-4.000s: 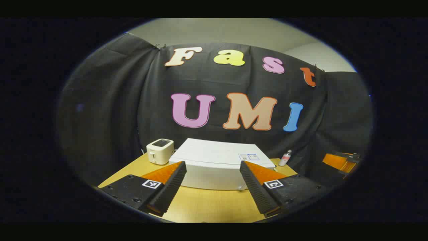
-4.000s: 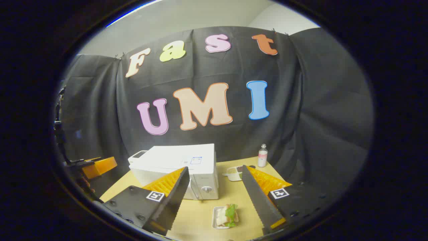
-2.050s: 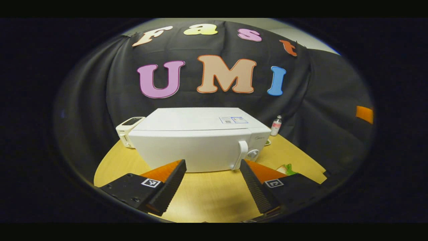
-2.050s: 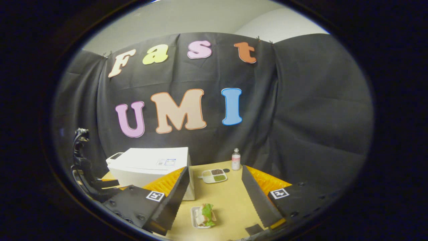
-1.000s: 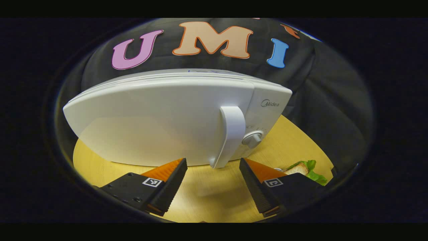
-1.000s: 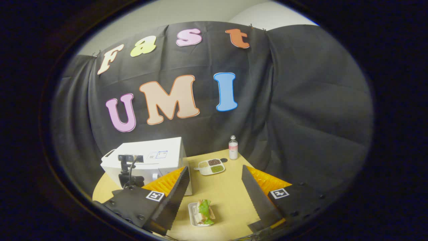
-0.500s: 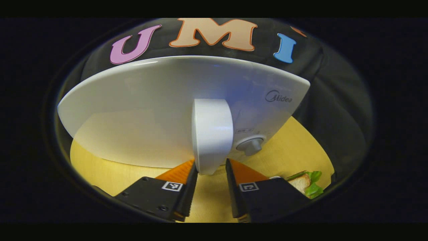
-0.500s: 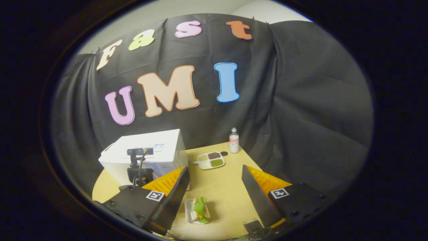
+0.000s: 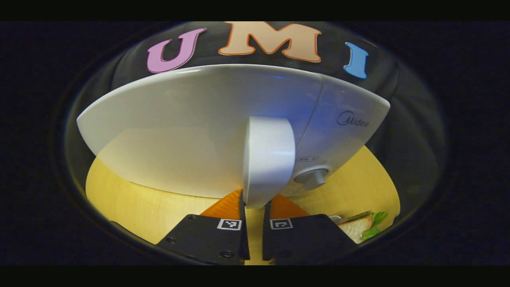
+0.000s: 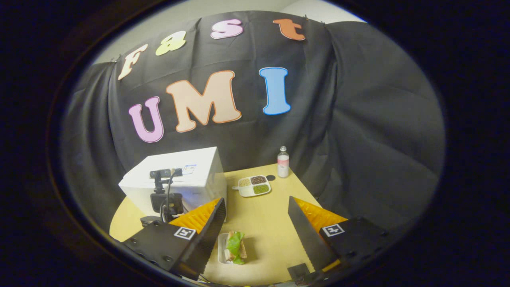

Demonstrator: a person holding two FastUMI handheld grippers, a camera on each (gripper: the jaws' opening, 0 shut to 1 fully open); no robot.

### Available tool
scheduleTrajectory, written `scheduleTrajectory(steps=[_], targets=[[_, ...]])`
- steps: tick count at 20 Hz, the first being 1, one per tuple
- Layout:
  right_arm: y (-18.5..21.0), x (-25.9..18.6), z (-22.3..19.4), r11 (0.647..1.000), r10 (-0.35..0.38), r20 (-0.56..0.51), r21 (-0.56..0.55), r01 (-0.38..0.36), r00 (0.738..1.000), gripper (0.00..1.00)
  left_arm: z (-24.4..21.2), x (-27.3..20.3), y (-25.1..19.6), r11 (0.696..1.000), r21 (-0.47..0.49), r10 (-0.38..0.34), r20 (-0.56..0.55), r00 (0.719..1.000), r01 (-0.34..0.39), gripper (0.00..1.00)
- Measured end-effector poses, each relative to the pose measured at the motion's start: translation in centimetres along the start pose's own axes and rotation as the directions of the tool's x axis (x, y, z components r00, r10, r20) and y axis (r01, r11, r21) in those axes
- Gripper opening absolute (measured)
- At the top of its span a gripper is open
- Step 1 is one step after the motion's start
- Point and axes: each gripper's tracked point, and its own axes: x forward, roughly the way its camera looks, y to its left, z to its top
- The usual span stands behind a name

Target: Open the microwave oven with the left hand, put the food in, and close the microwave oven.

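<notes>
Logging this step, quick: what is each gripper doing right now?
Left gripper: closed on the lower end of the microwave door handle.
Right gripper: open, holding nothing, above the sandwich on the table.

We saw the white microwave oven (image 9: 179, 135) standing upright on the wooden surface (image 10: 263, 227), its door shut, a vertical white handle (image 9: 267, 159) on the door's right edge and a round knob (image 9: 312, 177) just beside it. The food (image 10: 234, 247), a sandwich with green lettuce, lay in a small white tray (image 10: 221, 249) in front of the oven, apart from it.
</notes>
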Motion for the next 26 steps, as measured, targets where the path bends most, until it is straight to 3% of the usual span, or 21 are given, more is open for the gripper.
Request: scheduleTrajectory(steps=[5, 12, 15, 16, 17, 18, 19, 21, 22, 23, 24, 26], targets=[[1.2, -0.6, -1.3, 1.0, 0.028, -0.028, -0.007, -0.028, 0.999, 0.91, 0.1, -0.2, -0.1, 0.999, 0.031, -0.017, 0.024, 1.0, 0.017, 0.02], [2.2, -1.7, -3.1, 0.999, 0.028, -0.057, 0.031, -0.026, 0.998, 0.92, 0.0, -0.5, -0.2, 0.994, 0.083, -0.076, 0.015, 0.997, 0.075, 0.0], [2.2, -1.8, -3.6, 1.0, 0.014, -0.068, 0.023, -0.013, 0.998, 0.91, -1.8, -2.4, 0.1, 0.994, 0.067, -0.085, 0.002, 0.996, 0.084, 0.02], [2.3, -1.8, -3.6, 1.0, 0.011, -0.068, 0.025, -0.009, 0.998, 0.98, -2.7, -3.5, 0.4, 0.992, 0.085, -0.098, 0.014, 0.995, 0.096, 0.01], [2.4, -1.7, -3.6, 1.0, 0.012, -0.069, 0.029, -0.01, 0.998, 0.99, -3.6, -4.7, 0.8, 0.988, 0.112, -0.11, 0.012, 0.994, 0.108, 0.01], [2.7, -1.5, -3.7, 0.999, 0.02, -0.072, 0.035, -0.018, 0.997, 0.99, -4.5, -5.8, 1.2, 0.984, 0.131, -0.124, 0.0, 0.992, 0.123, 0.02], [3.1, -1.4, -3.7, 0.999, 0.032, -0.074, 0.036, -0.029, 0.997, 0.92, -5.2, -6.7, 1.5, 0.981, 0.133, -0.138, -0.014, 0.99, 0.139, 0.02], [3.6, -1.2, -4.0, 0.999, 0.049, -0.074, 0.019, -0.048, 0.996, 0.92, -6.1, -7.9, 2.0, 0.975, 0.154, -0.156, -0.026, 0.987, 0.158, 0.04], [3.9, -1.2, -4.1, 0.998, 0.057, -0.074, 0.009, -0.057, 0.996, 0.99, -6.5, -8.3, 2.3, 0.973, 0.168, -0.155, -0.028, 0.988, 0.157, 0.05], [4.2, -1.2, -4.2, 0.998, 0.068, -0.076, 0.002, -0.068, 0.995, 0.99, -6.8, -8.7, 2.5, 0.973, 0.175, -0.149, -0.03, 0.988, 0.152, 0.03], [4.5, -1.1, -4.5, 0.997, 0.082, -0.078, -0.002, -0.082, 0.994, 0.92, -7.1, -9.1, 2.8, 0.975, 0.171, -0.14, -0.029, 0.99, 0.143, 0.06], [5.2, -1.2, -5.0, 0.993, 0.114, -0.087, -0.003, -0.115, 0.99, 0.92, -7.7, -9.7, 3.3, 0.98, 0.156, -0.121, -0.033, 0.992, 0.124, 0.09]])
